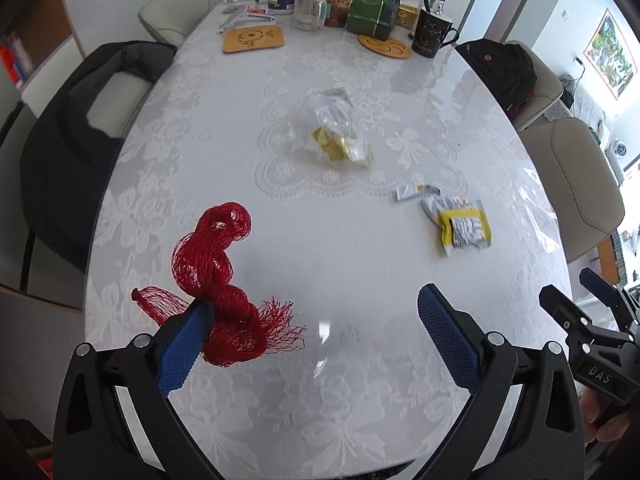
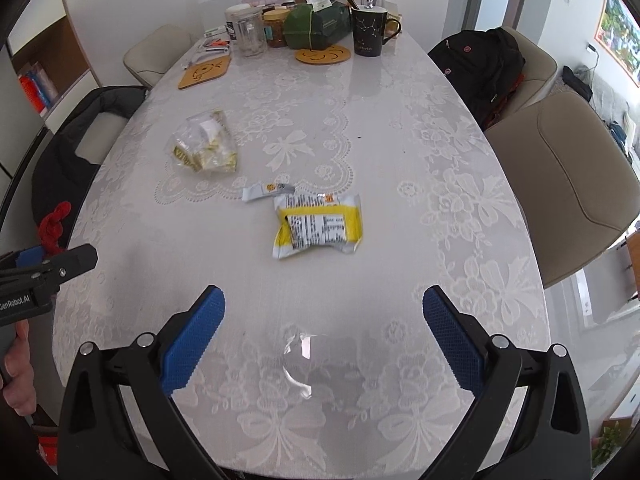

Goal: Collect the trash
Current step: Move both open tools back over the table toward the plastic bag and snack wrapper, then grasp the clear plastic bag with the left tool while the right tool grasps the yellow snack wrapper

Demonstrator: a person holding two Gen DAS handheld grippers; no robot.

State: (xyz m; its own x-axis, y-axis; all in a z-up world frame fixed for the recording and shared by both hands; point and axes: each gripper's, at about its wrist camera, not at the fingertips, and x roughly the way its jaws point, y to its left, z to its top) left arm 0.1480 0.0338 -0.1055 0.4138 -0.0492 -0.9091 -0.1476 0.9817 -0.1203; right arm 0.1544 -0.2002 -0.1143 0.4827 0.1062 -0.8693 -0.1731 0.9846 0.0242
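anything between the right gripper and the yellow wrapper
No, in the right wrist view only bare lace tablecloth lies between the open right gripper and the yellow wrapper.

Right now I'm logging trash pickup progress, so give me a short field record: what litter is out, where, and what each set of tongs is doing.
surface: table with lace cloth
red net: draped against the left tongs' left finger, jaws wide
yellow wrapper: flat mid-table, ahead of right tongs
small strip: just beyond the wrapper
clear bag: farther, left of centre
right tongs: open, empty
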